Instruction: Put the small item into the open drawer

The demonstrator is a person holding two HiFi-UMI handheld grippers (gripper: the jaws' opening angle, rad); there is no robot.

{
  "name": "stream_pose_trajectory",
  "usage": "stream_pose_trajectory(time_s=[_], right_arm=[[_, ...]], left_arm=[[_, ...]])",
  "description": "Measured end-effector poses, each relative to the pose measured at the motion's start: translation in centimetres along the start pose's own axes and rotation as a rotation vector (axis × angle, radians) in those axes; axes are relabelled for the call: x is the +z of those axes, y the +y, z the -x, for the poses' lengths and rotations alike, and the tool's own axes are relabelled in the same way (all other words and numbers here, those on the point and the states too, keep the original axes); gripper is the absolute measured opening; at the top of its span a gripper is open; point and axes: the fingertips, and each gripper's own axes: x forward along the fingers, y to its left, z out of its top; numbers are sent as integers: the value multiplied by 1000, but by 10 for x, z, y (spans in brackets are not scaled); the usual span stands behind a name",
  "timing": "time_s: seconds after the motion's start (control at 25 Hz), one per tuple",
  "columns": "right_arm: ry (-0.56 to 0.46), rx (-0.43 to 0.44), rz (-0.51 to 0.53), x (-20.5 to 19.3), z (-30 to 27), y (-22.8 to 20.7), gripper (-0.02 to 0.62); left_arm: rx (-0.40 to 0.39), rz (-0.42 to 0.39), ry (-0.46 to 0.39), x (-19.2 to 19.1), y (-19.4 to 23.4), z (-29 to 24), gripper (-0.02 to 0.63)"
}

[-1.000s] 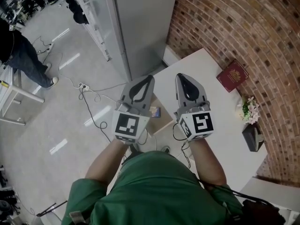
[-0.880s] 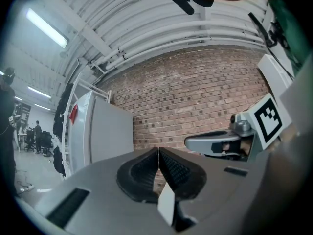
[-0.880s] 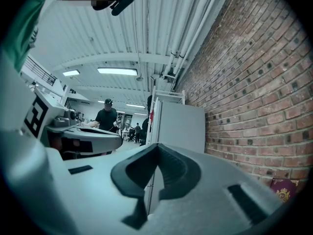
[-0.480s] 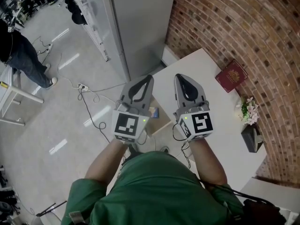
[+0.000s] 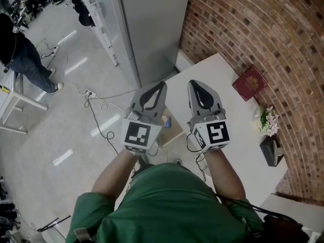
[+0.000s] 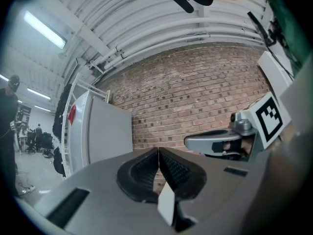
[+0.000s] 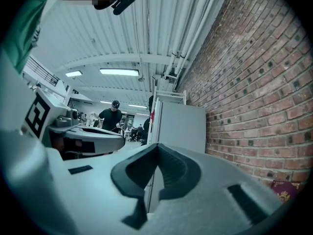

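Observation:
Both grippers are held up side by side over the left edge of the white table (image 5: 238, 135). The left gripper (image 5: 161, 85) is shut, its black pads (image 6: 168, 168) pressed together with nothing between them. My right gripper (image 5: 195, 83) is shut too, and empty. Below and between them the open drawer (image 5: 174, 130) shows a wooden bottom. A small blue item (image 5: 166, 121) lies there, partly hidden by the left gripper. In the left gripper view the right gripper (image 6: 215, 143) shows at the right; in the right gripper view the left gripper (image 7: 93, 138) shows at the left.
A red book (image 5: 250, 81) lies on the table by the brick wall (image 5: 263, 29). Small flowers (image 5: 267, 119) and a dark object (image 5: 272, 148) stand further right. A tall grey cabinet (image 5: 152, 24) stands behind the table. Cables (image 5: 96, 110) cross the floor; a person (image 5: 20, 54) stands far left.
Both grippers have stayed almost still and shut. The person at the far left has shifted slightly.

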Motion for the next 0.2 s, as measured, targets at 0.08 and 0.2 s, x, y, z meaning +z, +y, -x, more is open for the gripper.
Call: stream_pose_trajectory(time_s=[0.08,0.2], right_arm=[[-2,3,2,1,3,0,2],[-5,6,2,1,8,-3,3]], left_arm=[[-2,9,19,0,-4,1,8],[-3,14,30,-1,-11,2,8]])
